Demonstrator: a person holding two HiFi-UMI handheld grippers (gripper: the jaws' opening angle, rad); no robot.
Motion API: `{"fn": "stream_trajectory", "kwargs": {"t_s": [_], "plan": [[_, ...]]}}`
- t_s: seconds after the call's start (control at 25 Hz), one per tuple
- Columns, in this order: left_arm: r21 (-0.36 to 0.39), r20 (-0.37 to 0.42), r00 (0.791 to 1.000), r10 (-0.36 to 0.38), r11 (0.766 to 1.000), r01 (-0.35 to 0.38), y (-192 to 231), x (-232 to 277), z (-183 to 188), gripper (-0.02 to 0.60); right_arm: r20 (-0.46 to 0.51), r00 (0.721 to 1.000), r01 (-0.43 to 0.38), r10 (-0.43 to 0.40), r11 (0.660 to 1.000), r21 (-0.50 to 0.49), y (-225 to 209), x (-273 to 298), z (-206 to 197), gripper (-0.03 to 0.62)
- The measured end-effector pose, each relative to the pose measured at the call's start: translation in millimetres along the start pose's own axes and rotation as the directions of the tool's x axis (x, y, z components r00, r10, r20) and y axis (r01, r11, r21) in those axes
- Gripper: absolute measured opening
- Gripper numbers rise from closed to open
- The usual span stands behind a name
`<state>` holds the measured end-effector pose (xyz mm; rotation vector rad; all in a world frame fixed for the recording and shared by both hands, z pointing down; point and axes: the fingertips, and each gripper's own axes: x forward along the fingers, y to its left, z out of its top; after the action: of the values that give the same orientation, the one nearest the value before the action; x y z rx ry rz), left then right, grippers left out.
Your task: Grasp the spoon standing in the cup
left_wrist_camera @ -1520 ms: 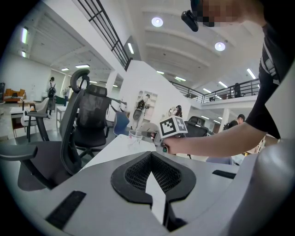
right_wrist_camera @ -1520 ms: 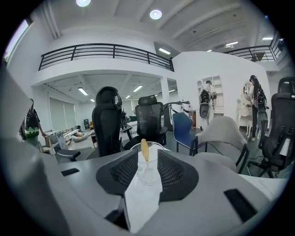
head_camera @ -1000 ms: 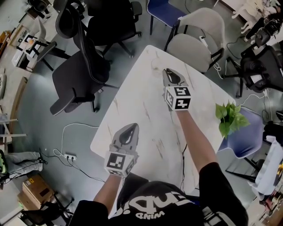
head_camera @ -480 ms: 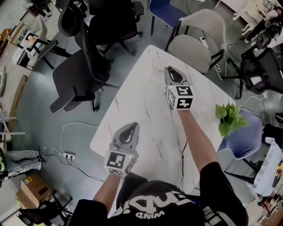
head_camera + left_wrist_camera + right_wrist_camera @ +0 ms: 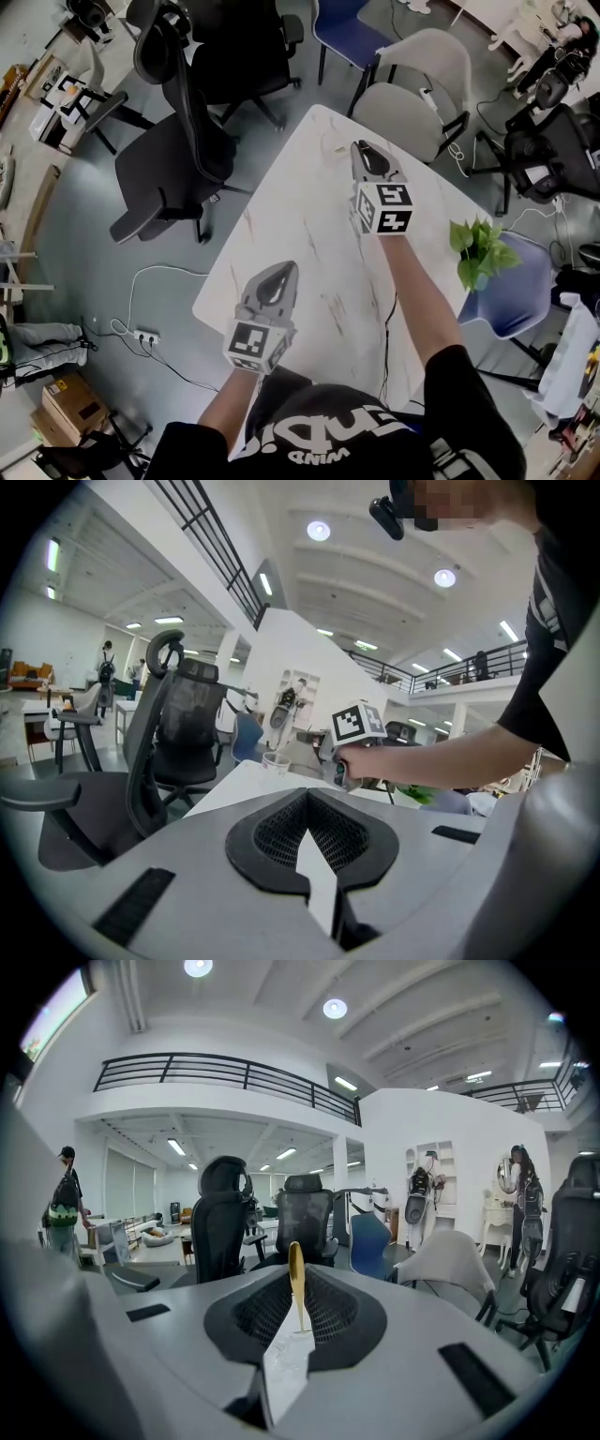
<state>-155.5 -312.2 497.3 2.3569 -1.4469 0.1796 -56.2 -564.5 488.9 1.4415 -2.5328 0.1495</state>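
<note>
A thin golden spoon stands upright between the jaw tips of my right gripper, bowl end up; the jaws are shut on its handle. In the head view my right gripper is over the far part of the white marble table. The left gripper view shows a small clear cup on the table's far end, just left of the right gripper. My left gripper hovers over the table's near left edge, jaws together and nothing between them.
Black office chairs stand left of the table, a beige chair and a blue one beyond it. A green plant sits at the right edge. A cable lies along the table's near right side.
Nothing has visibly changed; both grippers hold their places, and only the head view shifts slightly.
</note>
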Motion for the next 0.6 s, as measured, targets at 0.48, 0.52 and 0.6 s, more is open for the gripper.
{"fn": "stream_trajectory", "kwargs": {"t_s": [0.48,0.52,0.6], "plan": [[0.052,0.037,0.999,-0.033,0.998,0.031,-30,-27,18,0.014,0.084,0.996,-0.004,0.006,1.0,-0.025,12,-57,46,0.035],[0.055,0.04,0.999,-0.034,0.998,0.032,-33,-30,19,0.014,0.089,0.996,-0.005,0.007,1.0,-0.026,15,-64,48,0.035],[0.061,0.047,0.998,-0.039,0.997,0.036,-40,-38,21,0.014,0.099,0.995,-0.008,0.01,1.0,-0.028,20,-78,51,0.035]]}}
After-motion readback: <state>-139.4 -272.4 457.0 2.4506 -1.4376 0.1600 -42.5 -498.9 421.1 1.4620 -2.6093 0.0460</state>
